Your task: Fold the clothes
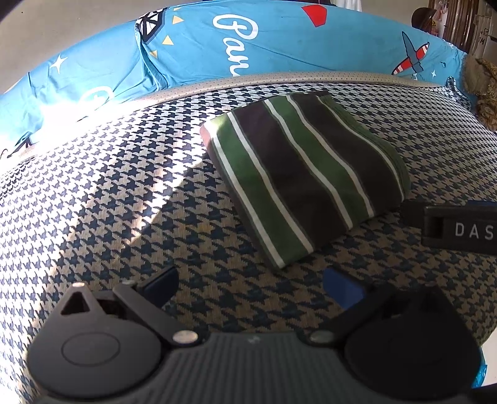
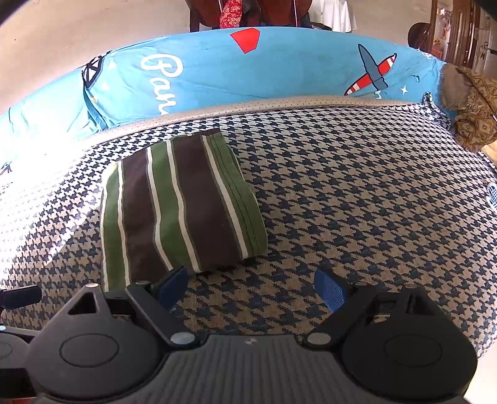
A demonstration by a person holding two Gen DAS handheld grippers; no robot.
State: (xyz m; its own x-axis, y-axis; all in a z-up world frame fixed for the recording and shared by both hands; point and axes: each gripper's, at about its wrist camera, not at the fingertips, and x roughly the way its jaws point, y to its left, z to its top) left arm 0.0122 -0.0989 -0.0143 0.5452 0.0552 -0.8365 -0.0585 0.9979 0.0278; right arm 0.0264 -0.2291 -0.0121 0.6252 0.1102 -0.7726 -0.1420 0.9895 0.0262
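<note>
A folded garment (image 1: 304, 177) with green, dark brown and white stripes lies flat on a houndstooth-patterned bed surface (image 1: 124, 192). In the right wrist view the same striped garment (image 2: 180, 205) sits left of centre. My left gripper (image 1: 248, 282) is open, below and left of the garment, holding nothing. My right gripper (image 2: 251, 287) is open too, its left fingertip (image 2: 172, 286) just at the garment's near edge, nothing between the pads. The right gripper's black body (image 1: 456, 227) shows at the right edge of the left wrist view, beside the garment.
A blue printed bolster (image 2: 248, 71) with a plane and lettering runs along the far side of the bed. A brown patterned cloth (image 2: 472, 108) lies at the far right corner. Bright sunlight falls on the left part (image 1: 62, 124). Dark furniture (image 2: 248, 12) stands beyond.
</note>
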